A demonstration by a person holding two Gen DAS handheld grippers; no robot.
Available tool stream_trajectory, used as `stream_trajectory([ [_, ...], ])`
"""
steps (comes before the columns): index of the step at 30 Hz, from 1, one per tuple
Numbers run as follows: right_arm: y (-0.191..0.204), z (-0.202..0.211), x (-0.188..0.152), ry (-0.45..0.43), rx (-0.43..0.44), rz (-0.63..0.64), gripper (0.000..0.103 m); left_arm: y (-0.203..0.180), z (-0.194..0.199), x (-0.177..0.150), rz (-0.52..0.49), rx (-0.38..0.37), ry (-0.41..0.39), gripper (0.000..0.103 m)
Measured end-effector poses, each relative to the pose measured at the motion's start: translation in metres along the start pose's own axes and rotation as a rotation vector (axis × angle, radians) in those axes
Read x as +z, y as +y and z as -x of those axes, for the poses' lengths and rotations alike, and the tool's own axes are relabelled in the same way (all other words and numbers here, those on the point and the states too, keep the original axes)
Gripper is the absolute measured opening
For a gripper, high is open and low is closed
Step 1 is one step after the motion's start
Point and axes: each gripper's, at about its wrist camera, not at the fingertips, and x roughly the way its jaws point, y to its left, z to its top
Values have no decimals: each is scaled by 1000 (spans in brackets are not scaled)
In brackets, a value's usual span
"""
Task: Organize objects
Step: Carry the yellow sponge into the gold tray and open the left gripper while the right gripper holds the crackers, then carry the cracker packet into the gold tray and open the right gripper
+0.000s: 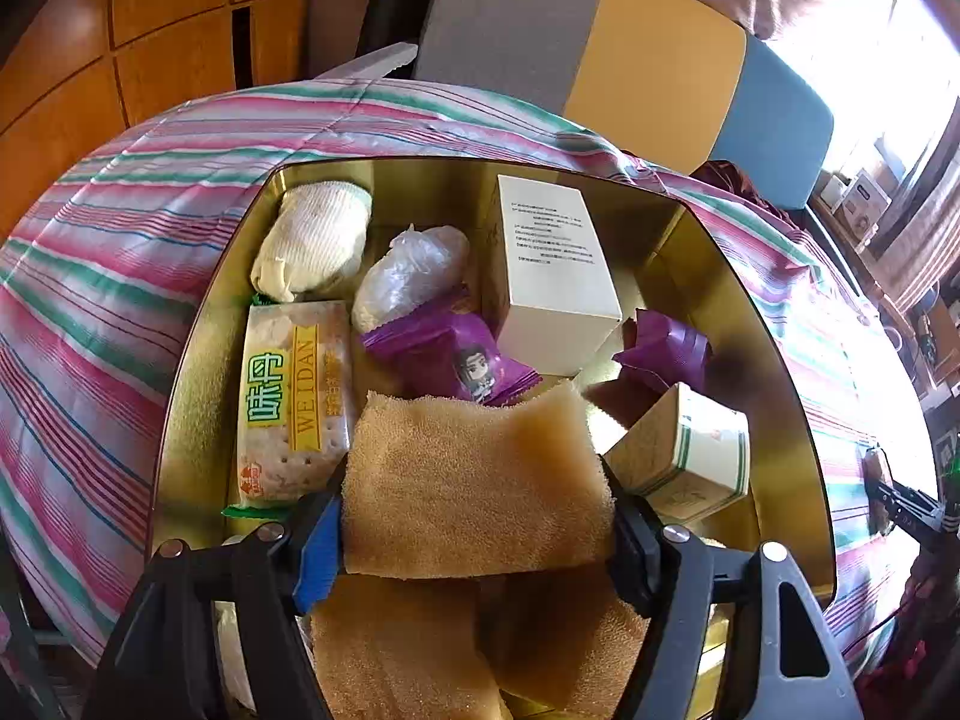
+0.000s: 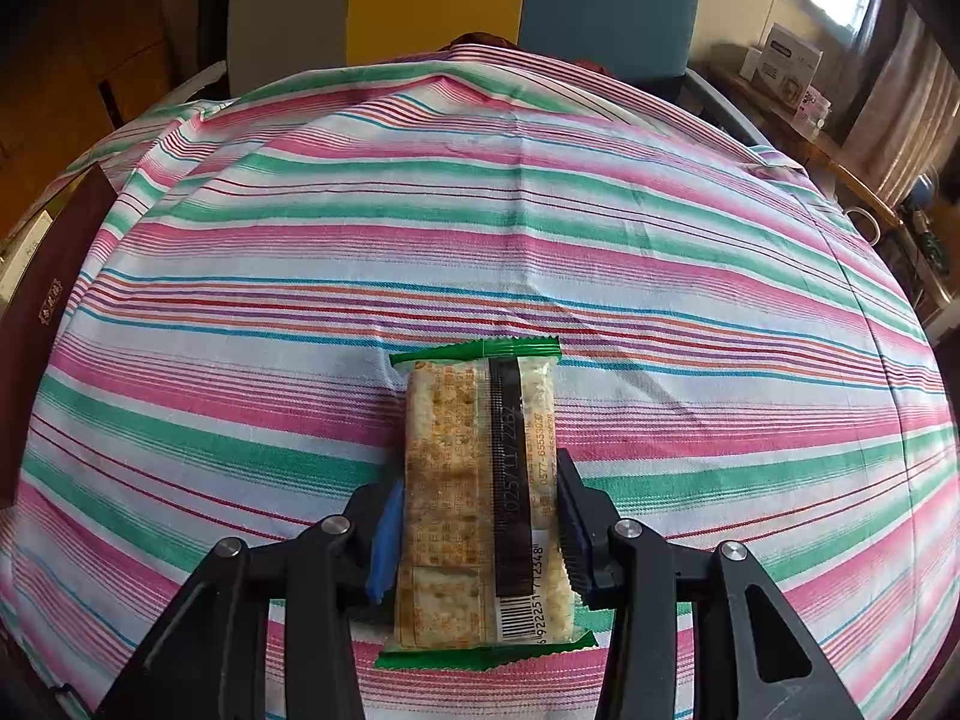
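My left gripper (image 1: pixel 477 525) is shut on a tan sponge (image 1: pixel 474 480) and holds it over the near end of a gold tin box (image 1: pixel 198 324). Another tan sponge (image 1: pixel 408 654) lies below it. In the box lie a Weidan cracker pack (image 1: pixel 294 402), a rolled white cloth (image 1: pixel 312 240), a clear plastic bundle (image 1: pixel 408 276), two purple packets (image 1: pixel 456 360), a white carton (image 1: pixel 552 264) and a small green-banded box (image 1: pixel 690 450). My right gripper (image 2: pixel 477 534) is shut on a green-edged cracker pack (image 2: pixel 474 498) lying on the striped tablecloth (image 2: pixel 480 210).
The striped cloth (image 1: pixel 90 276) covers a round table. A grey, yellow and blue chair back (image 1: pixel 600 42) stands behind it. A dark red box lid (image 2: pixel 42 312) lies at the table's left edge in the right wrist view. Cluttered shelves (image 2: pixel 792 72) stand at the far right.
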Motion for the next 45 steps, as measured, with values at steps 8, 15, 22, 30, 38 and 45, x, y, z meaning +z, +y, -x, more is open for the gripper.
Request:
stream_trajectory([
  [8, 0, -1, 0, -1, 0, -1, 46, 2, 9, -6, -2, 3, -27, 74],
  [15, 0, -2, 0, -1, -1, 0, 46, 3, 17, -6, -21, 20, -54, 78],
  [22, 1, -1, 0, 0, -4, 3, 46, 5, 32, -11, -27, 33, -92, 82],
  [30, 1, -1, 1, 0, -6, 4, 46, -1, 39, -8, -50, 27, -121, 82],
  [38, 1, 0, 1, 2, -15, 10, 44, 8, 63, -17, -11, 45, -180, 82],
  [45, 3, 0, 1, 6, -31, 3, 43, 6, 84, -32, -49, 92, -221, 82],
])
